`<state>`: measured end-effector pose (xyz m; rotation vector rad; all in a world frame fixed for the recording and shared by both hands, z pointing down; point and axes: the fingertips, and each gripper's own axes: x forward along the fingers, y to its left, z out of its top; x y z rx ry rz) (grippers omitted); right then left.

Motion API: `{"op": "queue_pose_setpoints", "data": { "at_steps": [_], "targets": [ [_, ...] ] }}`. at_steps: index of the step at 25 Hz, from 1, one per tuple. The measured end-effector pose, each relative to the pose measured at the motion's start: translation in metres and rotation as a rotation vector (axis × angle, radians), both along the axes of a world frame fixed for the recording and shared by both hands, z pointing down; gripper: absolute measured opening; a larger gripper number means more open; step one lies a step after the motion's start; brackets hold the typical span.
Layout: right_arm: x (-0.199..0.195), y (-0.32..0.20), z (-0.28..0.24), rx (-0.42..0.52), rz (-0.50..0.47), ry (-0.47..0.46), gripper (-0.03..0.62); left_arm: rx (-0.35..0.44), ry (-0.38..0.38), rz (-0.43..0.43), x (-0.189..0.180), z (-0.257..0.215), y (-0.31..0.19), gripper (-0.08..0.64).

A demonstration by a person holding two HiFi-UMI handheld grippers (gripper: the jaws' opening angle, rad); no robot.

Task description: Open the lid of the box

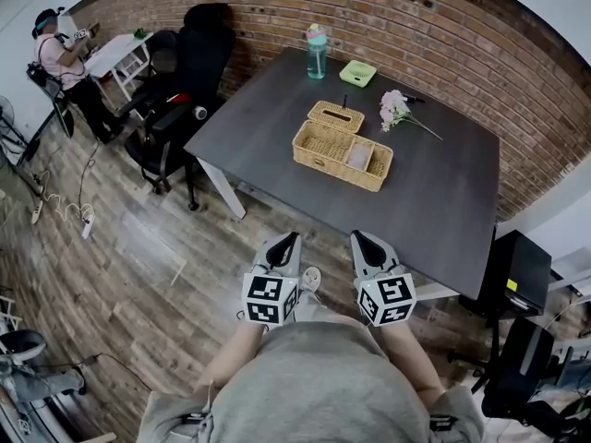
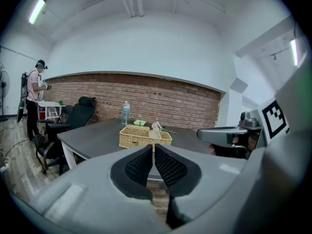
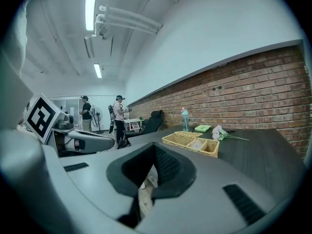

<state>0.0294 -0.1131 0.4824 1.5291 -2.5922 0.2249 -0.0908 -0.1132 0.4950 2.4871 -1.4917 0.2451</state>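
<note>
Holding my left gripper (image 1: 290, 239) and right gripper (image 1: 359, 237) closed, empty.
Ahead of both, a rectangular woven wicker box (image 1: 325, 146) sits on the smooth dark table (image 1: 443, 201).

Head view: from above, steeply down on the dark grey square table (image 1: 443, 201). Gripper views: low, almost level, well back, toward the red brick wall (image 1: 369, 17). Shared by all: the woven wicker box (image 1: 323, 161).

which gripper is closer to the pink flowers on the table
Right. The right gripper hangs off the table's near edge, roughly in line with the flowers beyond the wicker box. The left gripper sits beside it, further left. Both are shut and empty.
</note>
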Motion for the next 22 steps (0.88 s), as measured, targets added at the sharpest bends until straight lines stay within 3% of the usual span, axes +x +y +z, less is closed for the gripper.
{"op": "queue_pose_setpoints", "data": {
  "at_steps": [22],
  "targets": [
    [0.0077,-0.0042,0.0004,0.005,0.025,-0.005,0.000,-0.010,-0.006,0.004,-0.0004,0.0003,-0.0034,0.027]
  ]
}}
